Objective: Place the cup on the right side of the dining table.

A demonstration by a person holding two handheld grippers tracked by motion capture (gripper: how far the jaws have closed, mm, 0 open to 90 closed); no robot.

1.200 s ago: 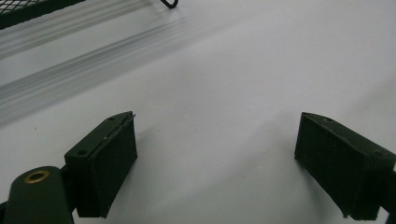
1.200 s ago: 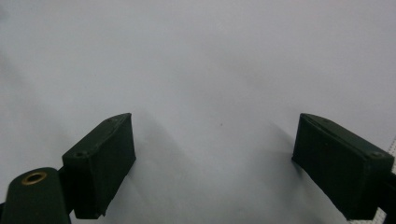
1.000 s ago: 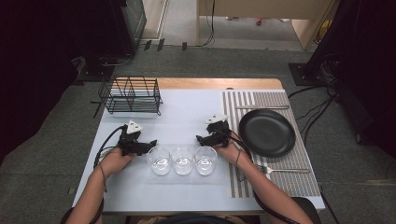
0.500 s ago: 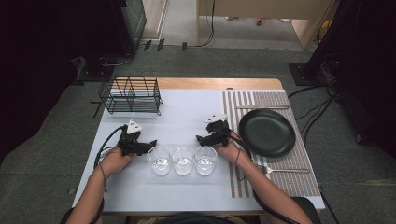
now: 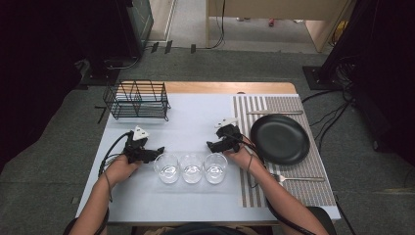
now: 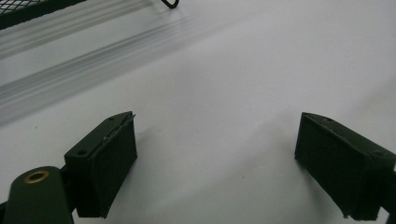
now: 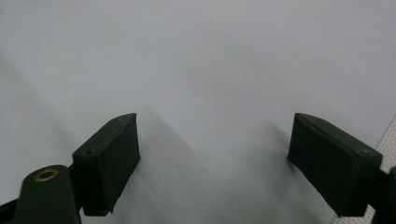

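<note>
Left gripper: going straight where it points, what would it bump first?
Probably nothing soon: the left gripper has bare table ahead. The wire basket sits further on, slightly left of its line, so it may just miss; depth is unclear.

Both forearms come in from the bottom edge, angled inward and forward, one claw per hand. Left claw (image 5: 157, 150) sits low over the surface, pointing toward the person's right; in the left gripper view its jaws stand wide apart with nothing between the pads (image 6: 114, 161). Right claw (image 5: 211, 145) mirrors it, pointing toward the left one. Its jaws have just been closing, yet the right gripper view shows them well apart, gap empty. Cables trail from both.
</note>
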